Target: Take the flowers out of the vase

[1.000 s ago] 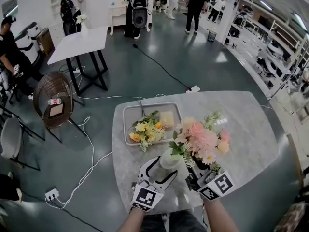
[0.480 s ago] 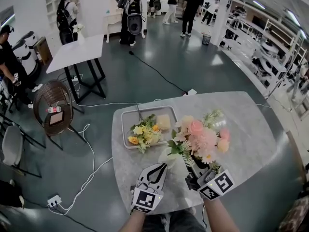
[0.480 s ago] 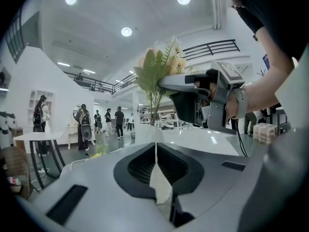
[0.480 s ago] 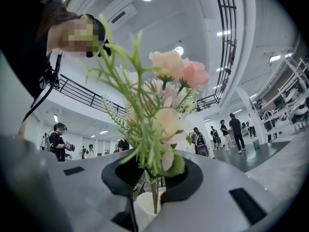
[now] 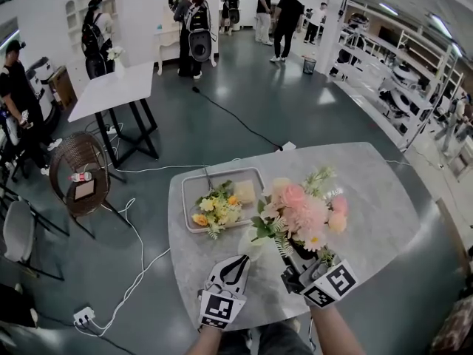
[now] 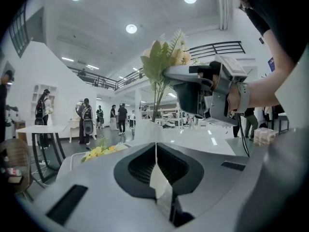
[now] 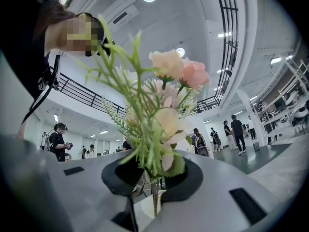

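Observation:
A bouquet of pink and cream flowers stands with its stems in a small white vase near the table's front edge. My right gripper is shut on the stems just above the vase mouth, with the blooms rising over the jaws. My left gripper sits to the left of the vase. Its jaws have just closed and now meet with nothing seen between them. From the left gripper view the vase stands right ahead, and the right gripper is up to the right.
A grey tray at the table's back left holds a bunch of yellow flowers. The round marble table drops off just behind my grippers. Beyond the table are a wicker chair, floor cables and several people.
The left gripper's jaws went from wide open beside the vase to closed. The right gripper with the bouquet has risen slightly.

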{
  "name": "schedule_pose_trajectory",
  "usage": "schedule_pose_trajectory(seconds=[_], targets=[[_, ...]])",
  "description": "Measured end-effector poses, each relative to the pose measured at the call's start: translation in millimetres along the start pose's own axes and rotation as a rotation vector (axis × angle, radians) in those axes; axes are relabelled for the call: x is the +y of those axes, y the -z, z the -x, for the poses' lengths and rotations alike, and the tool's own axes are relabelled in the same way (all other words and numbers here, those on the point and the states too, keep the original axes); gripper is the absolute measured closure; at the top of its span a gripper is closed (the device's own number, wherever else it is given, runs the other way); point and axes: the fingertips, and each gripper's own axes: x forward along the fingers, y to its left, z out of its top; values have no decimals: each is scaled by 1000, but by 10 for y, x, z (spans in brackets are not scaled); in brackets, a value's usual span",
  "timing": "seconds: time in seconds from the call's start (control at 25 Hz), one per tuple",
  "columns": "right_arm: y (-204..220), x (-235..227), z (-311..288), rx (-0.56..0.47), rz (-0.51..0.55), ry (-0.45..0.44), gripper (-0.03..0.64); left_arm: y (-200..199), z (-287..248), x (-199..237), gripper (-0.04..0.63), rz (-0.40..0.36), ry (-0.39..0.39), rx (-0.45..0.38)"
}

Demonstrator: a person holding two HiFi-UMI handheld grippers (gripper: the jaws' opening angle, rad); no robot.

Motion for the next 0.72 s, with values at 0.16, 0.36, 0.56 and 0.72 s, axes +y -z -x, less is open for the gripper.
schedule_pose_trajectory(seconds=[0.16, 0.36, 0.56, 0.72], targets=[[-96, 6, 105, -11, 16, -1, 515, 21, -21, -82, 574, -1, -7, 16], [-287, -49, 202, -37, 24, -1, 515, -78, -48, -197, 574, -6, -3, 12], [-356, -4, 181, -58, 38, -4, 515, -60, 7, -180, 574, -14, 2, 10], [-411, 10, 167, -75, 42, -5, 515, -83, 50, -135, 574, -25, -8, 8]])
